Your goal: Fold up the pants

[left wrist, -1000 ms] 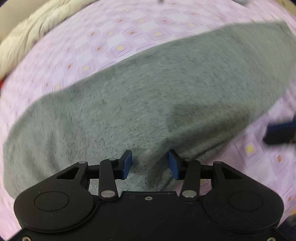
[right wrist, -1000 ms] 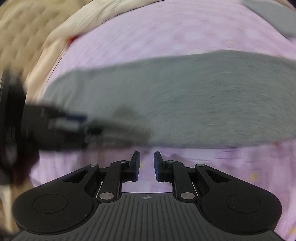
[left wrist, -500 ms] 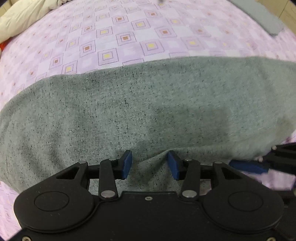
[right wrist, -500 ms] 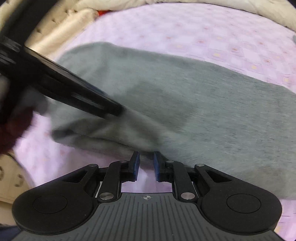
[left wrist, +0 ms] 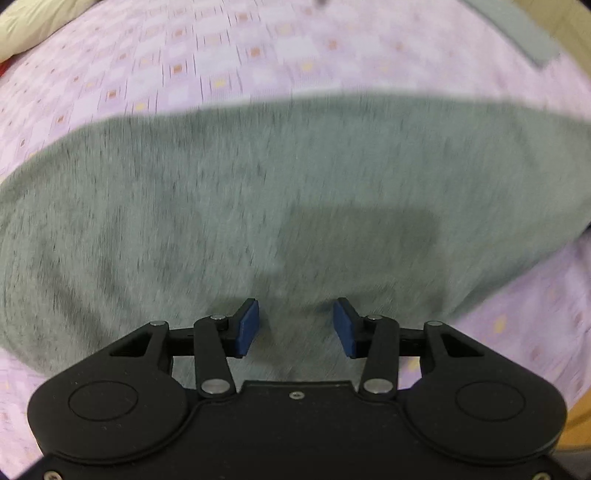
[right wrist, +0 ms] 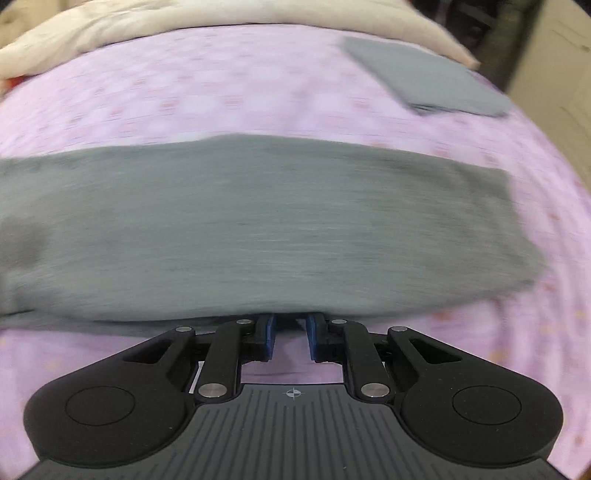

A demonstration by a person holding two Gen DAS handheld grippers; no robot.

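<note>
We see grey pants [left wrist: 295, 192] lying flat as a long band across a bed with a lilac checked sheet [left wrist: 207, 66]. They look already folded lengthwise, leg on leg, which we judge is why they form one tidy strip ready for a crosswise fold.

Our left tongs [left wrist: 295, 328] hover low over the near edge of the pants. Their blue pads [left wrist: 248, 326] stand well apart, released, with grey cloth showing between and beneath them but nothing pinched. We judge they are placed there to take the near hem.

Our right tongs [right wrist: 290, 336] sit at the near edge of the pants [right wrist: 258, 225], further along the strip toward its squared end on the right. Their pads are close together with a narrow gap left, and the pad tips meet the cloth edge. Both views are blurred, so we cannot tell whether any fabric is caught between them.

In both views the pants stretch away in front of the tongs, the near edge touching or just under the fingertips and the far edge well beyond.

A second grey folded cloth [right wrist: 424, 77] lies apart at the far right corner of the bed. A cream quilt [right wrist: 147, 26] is bunched along the far side.
</note>
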